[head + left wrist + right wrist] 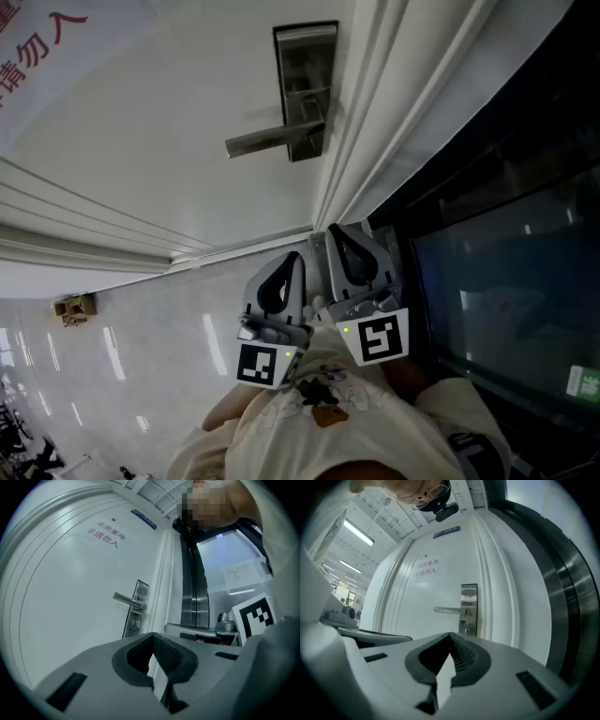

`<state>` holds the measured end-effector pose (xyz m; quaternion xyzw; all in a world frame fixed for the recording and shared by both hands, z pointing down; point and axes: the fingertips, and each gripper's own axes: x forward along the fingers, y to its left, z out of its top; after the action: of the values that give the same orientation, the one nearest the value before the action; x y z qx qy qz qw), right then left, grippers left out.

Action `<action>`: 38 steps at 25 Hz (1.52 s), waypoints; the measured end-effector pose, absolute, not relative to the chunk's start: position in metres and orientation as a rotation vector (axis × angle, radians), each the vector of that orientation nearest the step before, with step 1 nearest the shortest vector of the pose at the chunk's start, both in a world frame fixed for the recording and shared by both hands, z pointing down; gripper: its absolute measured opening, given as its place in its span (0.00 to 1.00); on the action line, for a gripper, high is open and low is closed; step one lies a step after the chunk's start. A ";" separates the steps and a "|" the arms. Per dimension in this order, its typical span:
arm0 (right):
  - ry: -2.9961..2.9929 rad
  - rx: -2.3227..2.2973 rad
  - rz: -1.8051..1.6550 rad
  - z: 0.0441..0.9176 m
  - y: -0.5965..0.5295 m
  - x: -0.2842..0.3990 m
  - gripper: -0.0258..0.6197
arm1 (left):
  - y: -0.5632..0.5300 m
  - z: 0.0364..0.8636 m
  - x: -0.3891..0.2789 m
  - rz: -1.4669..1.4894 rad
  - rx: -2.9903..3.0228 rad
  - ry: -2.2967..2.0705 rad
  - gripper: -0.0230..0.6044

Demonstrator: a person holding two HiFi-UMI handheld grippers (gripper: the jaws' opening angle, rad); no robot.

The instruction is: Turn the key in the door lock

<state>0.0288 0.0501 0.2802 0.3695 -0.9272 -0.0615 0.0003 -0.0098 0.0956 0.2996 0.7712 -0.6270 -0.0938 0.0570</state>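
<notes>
The white door [159, 112] carries a steel lock plate [305, 89] with a lever handle [272, 141] pointing left. In the gripper views the round lock cylinder [136, 625] [465, 631] sits below the handle; whether a key is in it is too small to tell. Both grippers hang side by side in front of the person's chest, well short of the door. My left gripper [297, 257] [152, 635] has its jaws together with nothing between them. My right gripper [337, 231] [450, 634] is likewise shut and holds nothing.
The white door frame [375, 103] runs beside the lock. Right of it is a dark glass and metal panel [506, 272]. A sign with red characters [107, 535] is on the door. A small brown object [75, 307] sits on the glossy floor at the left.
</notes>
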 end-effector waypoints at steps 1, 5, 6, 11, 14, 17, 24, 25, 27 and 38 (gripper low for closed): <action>-2.902 1.155 -0.168 0.287 0.046 0.025 0.05 | 0.089 0.303 -0.011 -0.277 2.349 -1.893 0.04; -2.894 1.144 -0.078 0.300 0.030 0.011 0.05 | 0.064 0.314 -0.013 -0.243 2.354 -1.858 0.04; -2.891 1.132 -0.072 0.301 0.027 0.009 0.05 | 0.060 0.315 -0.013 -0.238 2.355 -1.848 0.04; -2.891 1.096 -0.047 0.303 0.011 0.002 0.05 | 0.041 0.313 -0.016 -0.224 2.374 -1.846 0.04; -2.918 1.107 -0.018 0.303 0.002 0.003 0.05 | 0.036 0.317 -0.020 -0.203 2.357 -1.857 0.04; -2.917 1.117 -0.073 0.298 -0.006 0.007 0.05 | 0.030 0.314 -0.027 -0.203 2.333 -1.901 0.04; -2.894 1.105 -0.125 0.298 -0.028 -0.005 0.25 | 0.014 0.309 -0.042 -0.239 2.320 -1.923 0.04; -2.878 1.117 -0.148 0.298 -0.033 -0.008 0.25 | 0.010 0.310 -0.044 -0.230 2.330 -1.908 0.04; -2.831 1.160 -0.223 0.297 -0.043 -0.012 0.25 | 0.000 0.310 -0.048 -0.227 2.362 -1.875 0.04; -2.670 1.391 -0.461 0.289 -0.072 -0.026 0.11 | -0.029 0.324 -0.076 -0.130 2.416 -1.779 0.04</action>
<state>-0.0263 -0.0720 0.2887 0.4562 -0.8756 -0.1512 0.0478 -0.0758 -0.0294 0.3245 0.8026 -0.5910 -0.0431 0.0690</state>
